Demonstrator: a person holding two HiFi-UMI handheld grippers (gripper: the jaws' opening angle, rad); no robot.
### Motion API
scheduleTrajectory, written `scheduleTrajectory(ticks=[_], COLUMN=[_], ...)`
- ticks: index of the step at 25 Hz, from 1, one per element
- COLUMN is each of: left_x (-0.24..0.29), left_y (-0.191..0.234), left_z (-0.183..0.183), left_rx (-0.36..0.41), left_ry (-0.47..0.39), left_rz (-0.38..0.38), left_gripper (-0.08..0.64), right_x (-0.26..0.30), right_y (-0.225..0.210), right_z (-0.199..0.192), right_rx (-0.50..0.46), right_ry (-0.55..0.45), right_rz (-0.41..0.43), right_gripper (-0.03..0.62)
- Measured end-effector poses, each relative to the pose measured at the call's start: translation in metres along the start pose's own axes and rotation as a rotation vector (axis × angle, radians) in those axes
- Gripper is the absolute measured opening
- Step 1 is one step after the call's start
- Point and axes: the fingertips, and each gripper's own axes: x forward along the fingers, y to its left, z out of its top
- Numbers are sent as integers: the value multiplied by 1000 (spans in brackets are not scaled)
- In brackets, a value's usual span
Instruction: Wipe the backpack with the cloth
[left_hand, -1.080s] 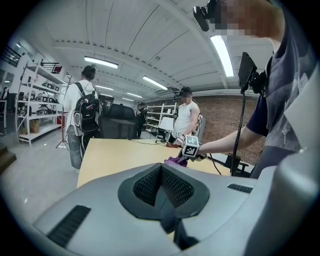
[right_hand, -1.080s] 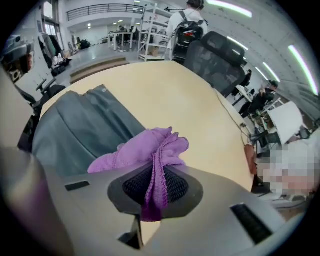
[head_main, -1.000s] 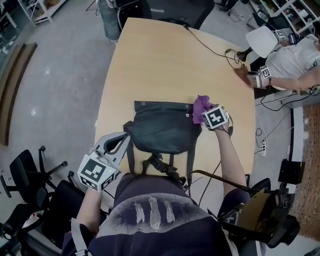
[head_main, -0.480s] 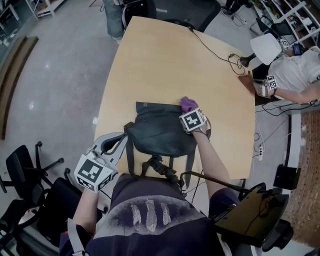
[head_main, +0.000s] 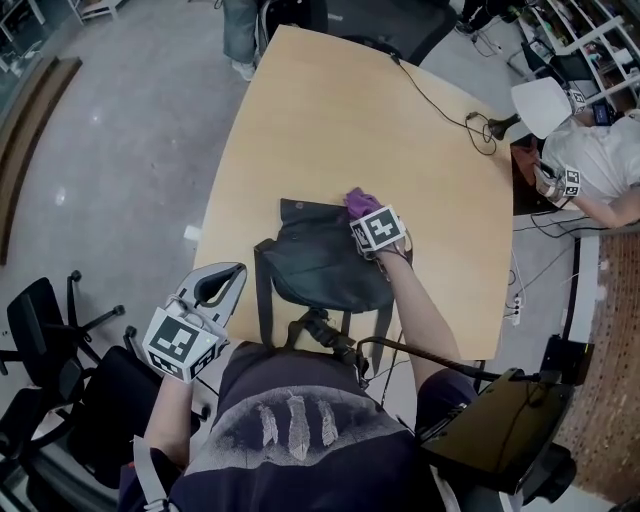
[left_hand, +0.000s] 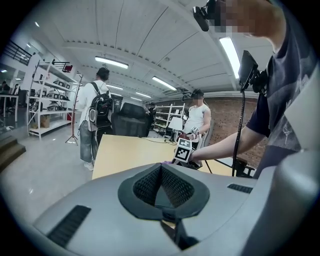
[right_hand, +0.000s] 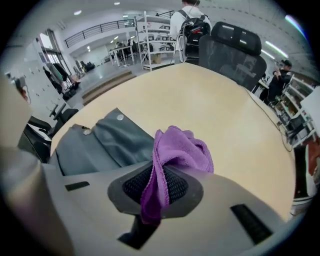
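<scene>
A dark grey backpack (head_main: 318, 266) lies flat on the wooden table (head_main: 300, 130), near its front edge, with its straps hanging toward me. My right gripper (head_main: 363, 213) is shut on a purple cloth (head_main: 359, 201) and rests at the bag's upper right corner. In the right gripper view the cloth (right_hand: 176, 152) bunches out of the shut jaws (right_hand: 157, 187), with the backpack (right_hand: 100, 145) just left of it. My left gripper (head_main: 234, 270) hovers off the table's left front corner, shut and holding nothing; its pads (left_hand: 162, 187) meet in the left gripper view.
A black cable (head_main: 440, 100) runs over the table's far right part. A seated person (head_main: 590, 160) is at the right, and another stands beyond the far end (head_main: 240, 30). Office chairs (head_main: 40, 330) stand at my left; a black device (head_main: 500, 420) sits at lower right.
My right gripper has carried the purple cloth leftward, from beside the backpack's right edge onto its upper right corner. The left gripper has stayed almost where it was.
</scene>
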Motion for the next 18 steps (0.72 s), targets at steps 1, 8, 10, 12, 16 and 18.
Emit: scheduleTrajectory(ticks=[1, 8, 10, 12, 16, 18], left_x=[1, -3, -5, -8, -15, -17], left_y=[1, 3, 4, 7, 13, 14], left_z=[0, -2, -3, -4, -8, -8], left_rx=[0, -5, -12, -18, -28, -28], left_ry=[1, 3, 2, 1, 6, 3], left_rz=[0, 13, 21, 33, 52, 53], left_gripper=[6, 6, 6, 6, 6, 6], right_x=[2, 16, 21, 24, 24, 23], right_y=[7, 76, 91, 99, 123, 140], right_z=[5, 41, 47, 53, 67, 75], right_rx=[-2, -128, -195, -222, -206, -200], right_ry=[-8, -16, -7, -9, -47, -72], right_rz=[24, 159, 154, 155, 230, 275], right_gripper=[29, 29, 29, 29, 29, 29])
